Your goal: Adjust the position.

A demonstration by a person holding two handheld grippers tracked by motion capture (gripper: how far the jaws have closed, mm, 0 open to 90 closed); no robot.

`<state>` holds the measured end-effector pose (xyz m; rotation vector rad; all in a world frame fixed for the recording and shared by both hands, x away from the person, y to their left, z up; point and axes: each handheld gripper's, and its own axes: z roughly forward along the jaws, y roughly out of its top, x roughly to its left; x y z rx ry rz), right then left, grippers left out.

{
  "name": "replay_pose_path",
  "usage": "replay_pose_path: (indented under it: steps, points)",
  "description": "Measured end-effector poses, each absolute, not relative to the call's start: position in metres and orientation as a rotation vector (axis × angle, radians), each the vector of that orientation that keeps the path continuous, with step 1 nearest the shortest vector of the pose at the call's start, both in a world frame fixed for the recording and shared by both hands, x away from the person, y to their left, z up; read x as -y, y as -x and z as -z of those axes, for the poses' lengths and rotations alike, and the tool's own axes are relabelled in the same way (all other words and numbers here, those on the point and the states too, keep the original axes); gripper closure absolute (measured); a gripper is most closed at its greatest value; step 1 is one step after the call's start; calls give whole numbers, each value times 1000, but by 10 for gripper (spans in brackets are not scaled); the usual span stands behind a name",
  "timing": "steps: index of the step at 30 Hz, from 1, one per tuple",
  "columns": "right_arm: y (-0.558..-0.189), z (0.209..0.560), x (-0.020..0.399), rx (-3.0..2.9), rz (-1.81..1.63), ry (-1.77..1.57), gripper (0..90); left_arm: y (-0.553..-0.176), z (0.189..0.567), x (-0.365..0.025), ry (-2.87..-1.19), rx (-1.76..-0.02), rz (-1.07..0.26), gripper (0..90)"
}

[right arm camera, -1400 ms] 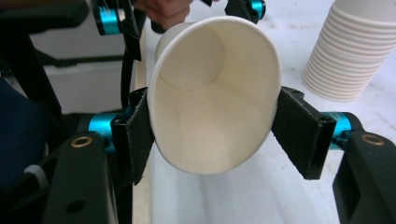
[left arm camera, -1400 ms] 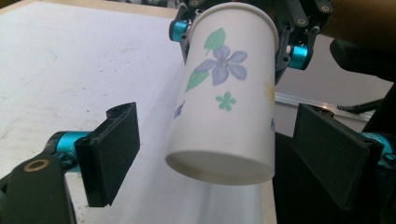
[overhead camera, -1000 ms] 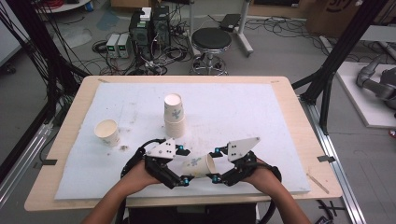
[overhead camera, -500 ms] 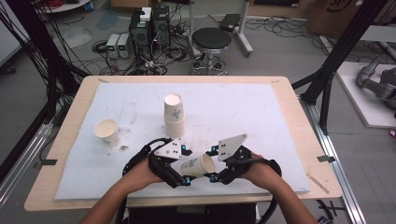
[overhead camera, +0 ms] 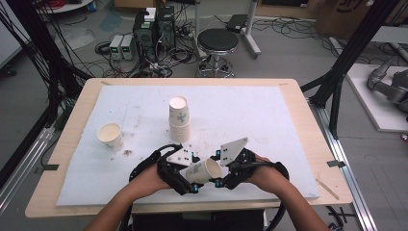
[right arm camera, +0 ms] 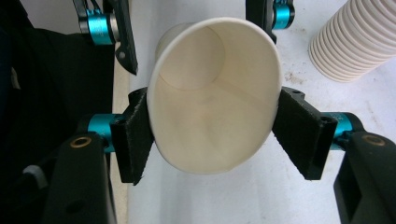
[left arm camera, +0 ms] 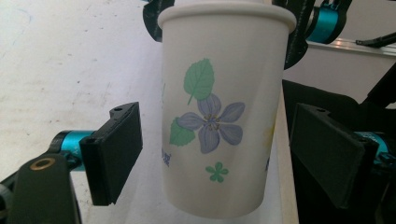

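White padding covers the wooden surface point(overhead camera: 288, 91), with cables and a black stool point(overhead camera: 218, 41) on the floor behind. Near its front edge, the right gripper point(right arm camera: 212, 133) squeezes the rim of the flowered paper cup point(left arm camera: 222, 116) oval; the left gripper point(left arm camera: 215, 156) has its jaws apart, closing on the body. Ease the squeeze once the left one holds. A stack of white paper cups point(overhead camera: 179, 120) stands beyond.

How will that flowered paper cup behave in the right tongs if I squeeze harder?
Probably it buckles: the paper cup already has its rim pressed oval between the right tongs. It looks empty, so likely light. Laid on the table, it could roll.
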<state>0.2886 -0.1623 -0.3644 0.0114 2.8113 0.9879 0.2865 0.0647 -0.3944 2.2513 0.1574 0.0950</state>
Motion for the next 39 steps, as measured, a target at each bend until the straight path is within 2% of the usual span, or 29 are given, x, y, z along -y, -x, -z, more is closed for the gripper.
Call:
replay_pose_path:
  steps: [19,24,30,35,39]
  points:
    - [-286,362,153,-2823,-890,47,326,-291,396,-56,-2300,-160,-75,271]
    - [-286,362,153,-2821,-876,55,326,-290,397,-53,-2306,-138,-60,352]
    - [-286,361,153,-2818,-894,65,308,-290,398,-53,-2291,-140,-48,351]
    - [-289,359,156,-2810,-987,-6,215,-289,400,-55,-2251,-171,-42,333]
    - [-289,357,164,-2784,-1107,-56,215,-290,403,-59,-2226,-190,-35,328]
